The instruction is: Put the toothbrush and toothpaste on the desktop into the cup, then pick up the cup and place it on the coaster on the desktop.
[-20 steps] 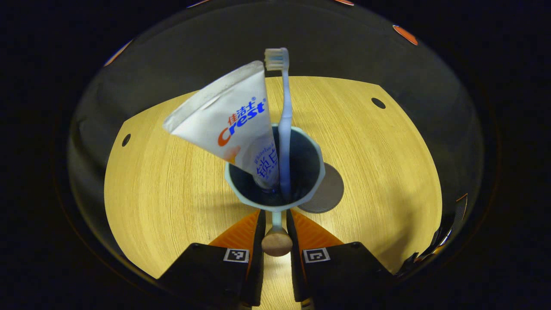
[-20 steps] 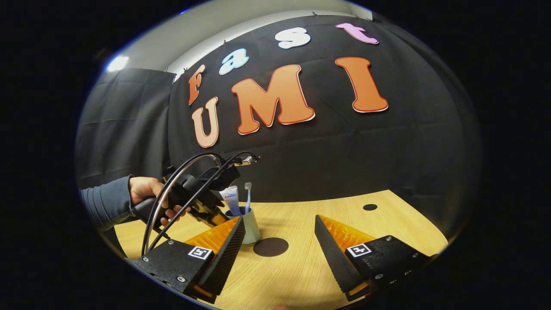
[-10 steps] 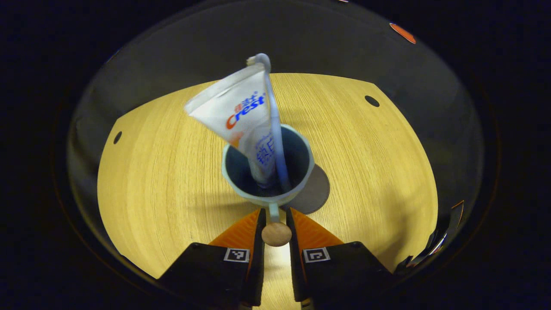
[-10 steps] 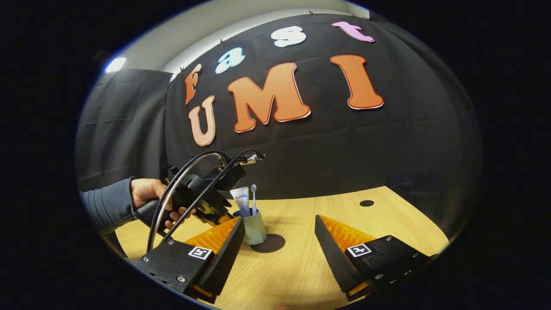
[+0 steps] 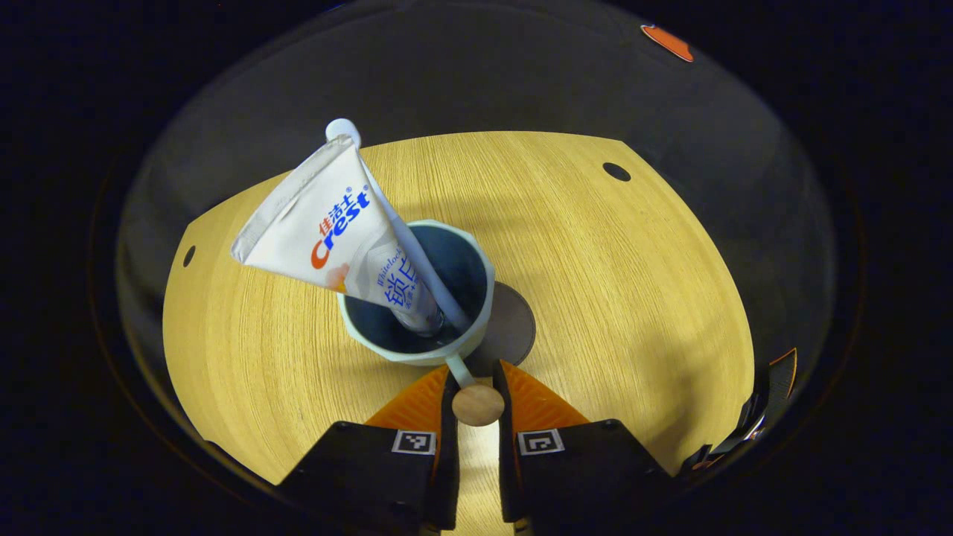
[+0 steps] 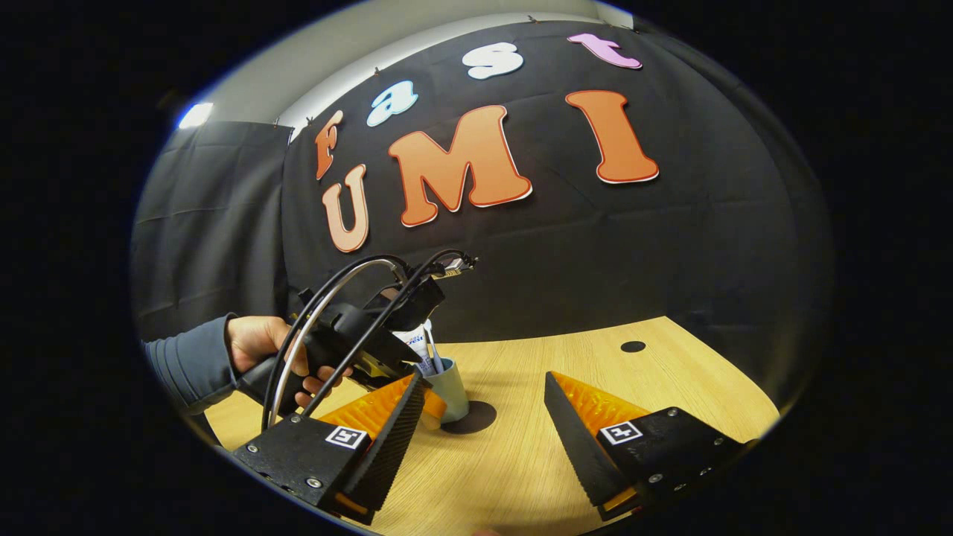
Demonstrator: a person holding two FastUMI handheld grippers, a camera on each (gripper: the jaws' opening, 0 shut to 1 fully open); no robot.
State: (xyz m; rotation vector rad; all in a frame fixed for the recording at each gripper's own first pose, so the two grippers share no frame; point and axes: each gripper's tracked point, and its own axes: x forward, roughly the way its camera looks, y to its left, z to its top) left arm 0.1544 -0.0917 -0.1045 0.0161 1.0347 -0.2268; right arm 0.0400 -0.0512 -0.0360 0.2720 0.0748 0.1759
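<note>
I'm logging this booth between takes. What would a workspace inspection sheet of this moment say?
Surface: light wooden desktop with small dark round holes.
Job's things: white toothpaste tube and pale toothbrush lean inside the pale blue-green cup; the cup overlaps the dark round coaster, whether centred cannot be told.
Clutter: nothing seen.
Grippers: left tool shut on the cup's thin handle, just above the handle's round wooden knob; right tool open, apart from the cup.
Cables: black and grey cables arch over the left tool.
Surroundings: black cloth wall; a hand in a grey-blue sleeve.
</note>
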